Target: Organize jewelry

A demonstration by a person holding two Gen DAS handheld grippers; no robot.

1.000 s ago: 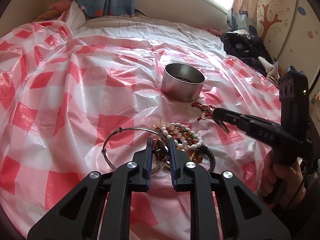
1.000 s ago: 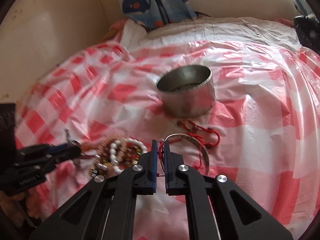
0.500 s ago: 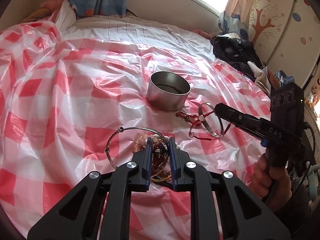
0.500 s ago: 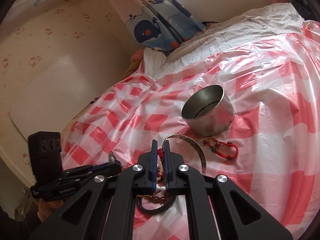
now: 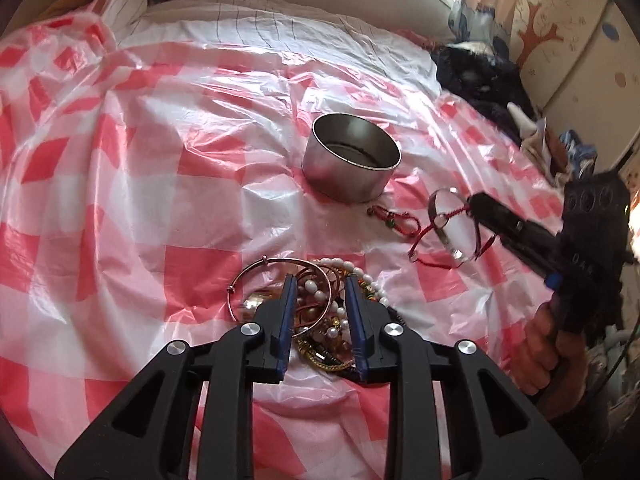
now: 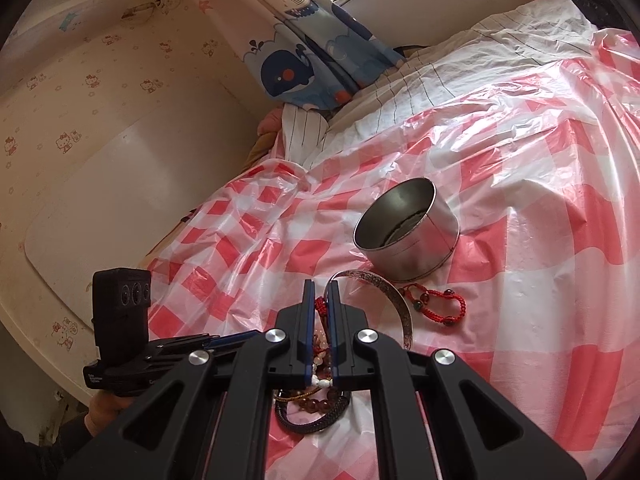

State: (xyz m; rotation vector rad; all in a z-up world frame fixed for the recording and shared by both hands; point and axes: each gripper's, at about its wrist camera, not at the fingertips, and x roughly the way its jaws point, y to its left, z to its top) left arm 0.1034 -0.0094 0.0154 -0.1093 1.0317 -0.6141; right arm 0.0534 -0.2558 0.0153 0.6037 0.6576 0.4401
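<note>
A round metal tin (image 5: 351, 160) (image 6: 408, 232) stands open on the red-checked plastic sheet. My right gripper (image 6: 321, 292) (image 5: 472, 206) is shut on a silver cuff bangle (image 5: 448, 226) (image 6: 384, 292) tangled with a red cord, held above the sheet to the right of the tin. A red beaded cord bracelet (image 6: 436, 302) (image 5: 394, 220) lies by the tin. My left gripper (image 5: 318, 282) is open over a pile of bead bracelets and bangles (image 5: 320, 320) (image 6: 316, 396), with a thin wire bangle (image 5: 260, 280) at its left.
The red-checked sheet (image 5: 140, 208) covers a bed. A dark heap of clothes (image 5: 480, 76) lies at the far right. A whale-print curtain (image 6: 316, 64) hangs at the head of the bed, next to the wall.
My left gripper has opened over the pile. My right gripper has lifted the silver cuff bangle and red cord off the sheet, moving right of the tin.
</note>
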